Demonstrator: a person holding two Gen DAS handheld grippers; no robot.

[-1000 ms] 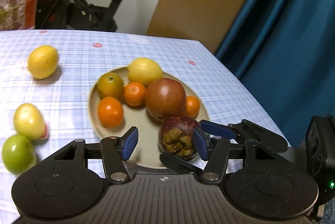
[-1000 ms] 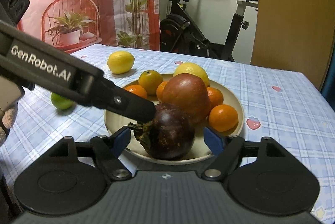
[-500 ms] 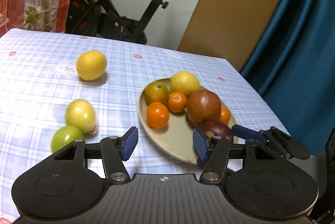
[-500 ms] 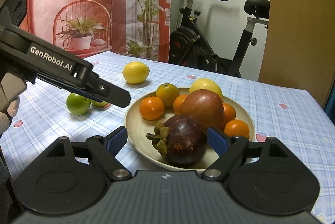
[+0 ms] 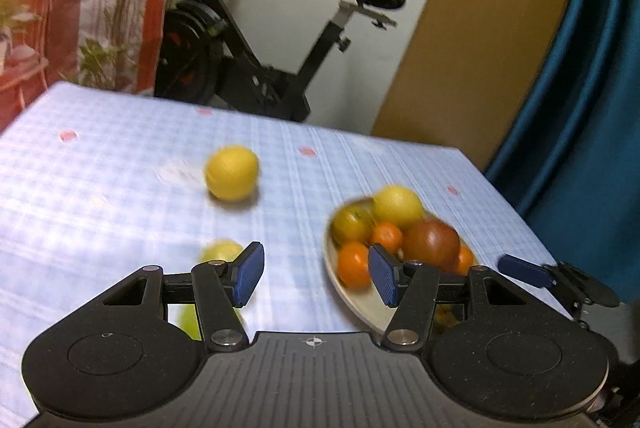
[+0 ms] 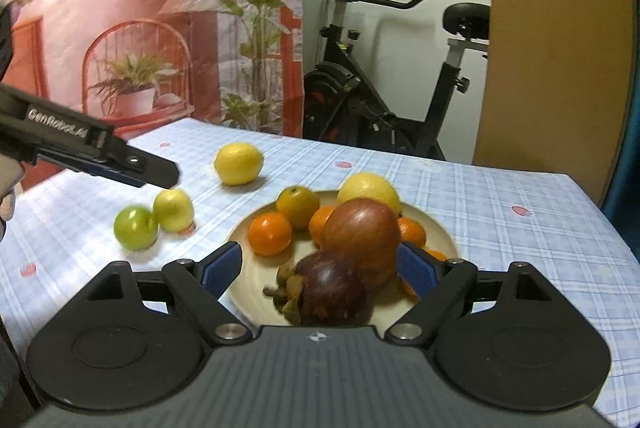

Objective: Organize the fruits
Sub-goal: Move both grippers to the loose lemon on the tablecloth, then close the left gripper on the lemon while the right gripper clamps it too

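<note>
Fingers (image 5: 249,274) on the left gripper (image 5: 316,276) set at a middling gap, nothing between them, hanging over bare checked worktop (image 6: 500,207) just left of the plate (image 6: 256,280).

Now sweeping left to right across the cloth. Out on the left, a green fruit (image 6: 135,228) touching a yellow-green one (image 6: 173,209), both loose on the worktop. Further back, a lone lemon (image 6: 239,163), also off the plate. Three stragglers, then.

On to the plate, and crowded already: small oranges (image 6: 269,234), a second lemon (image 6: 368,189) at the back, a big red-brown fruit (image 6: 360,234) in the middle, a dark mangosteen (image 6: 332,288) at the near edge, resting on the plate against the red-brown fruit.

Over to the right gripper (image 6: 319,266): jaws just been opening, now spread wide, pads standing clear on either side of the mangosteen, not pressing it. Looks like a delivery made.

Judging by the layout: most of the gathering done, three fruits left to bring in, likely starting with the pair nearest the left gripper.
</note>
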